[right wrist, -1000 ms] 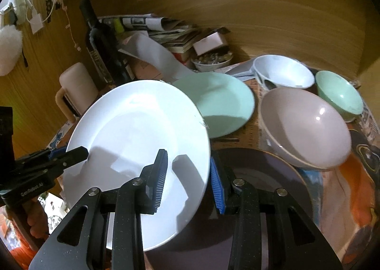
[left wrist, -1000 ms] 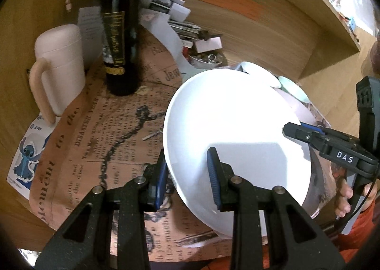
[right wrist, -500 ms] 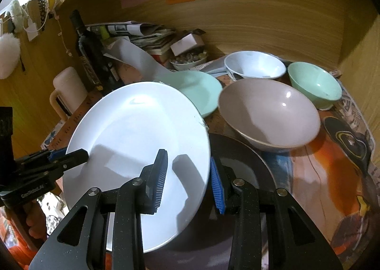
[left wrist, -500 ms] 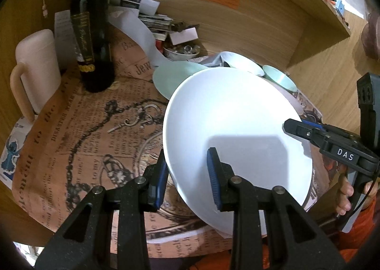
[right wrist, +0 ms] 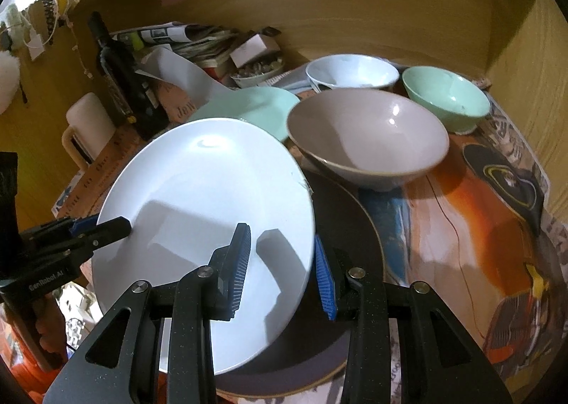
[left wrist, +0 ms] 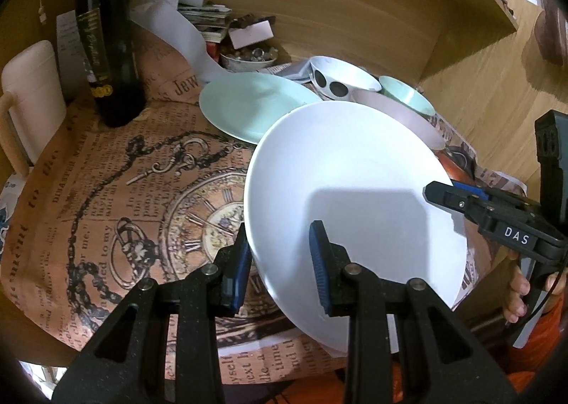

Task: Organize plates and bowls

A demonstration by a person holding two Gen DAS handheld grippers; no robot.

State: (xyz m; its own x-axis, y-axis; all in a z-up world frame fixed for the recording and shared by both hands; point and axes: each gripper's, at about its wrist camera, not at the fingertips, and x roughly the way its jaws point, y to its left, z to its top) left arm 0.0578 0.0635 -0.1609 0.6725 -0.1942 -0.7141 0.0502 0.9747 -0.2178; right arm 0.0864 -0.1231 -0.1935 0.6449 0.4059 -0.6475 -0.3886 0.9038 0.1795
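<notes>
Left wrist view: the left gripper (left wrist: 280, 262) straddles the near rim of the white plate (left wrist: 348, 191) at centre frame, jaws partly closed around the edge, the plate tilted above the printed paper (left wrist: 117, 191). At right, the right gripper (left wrist: 447, 192) reads "DAS". The green plate (left wrist: 248, 105) lies apart, upper centre, so stacking seems barely begun.

Right wrist view: the right gripper (right wrist: 282, 265) spans the plate's opposite rim; firm contact cannot be told. The left gripper (right wrist: 117, 226), lower left, reads "GenRobot.AI". The dark plate (right wrist: 348, 262), grey bowl (right wrist: 369, 141), green bowl (right wrist: 447, 98) and white bowl (right wrist: 351, 74) sit separately, unstacked.
</notes>
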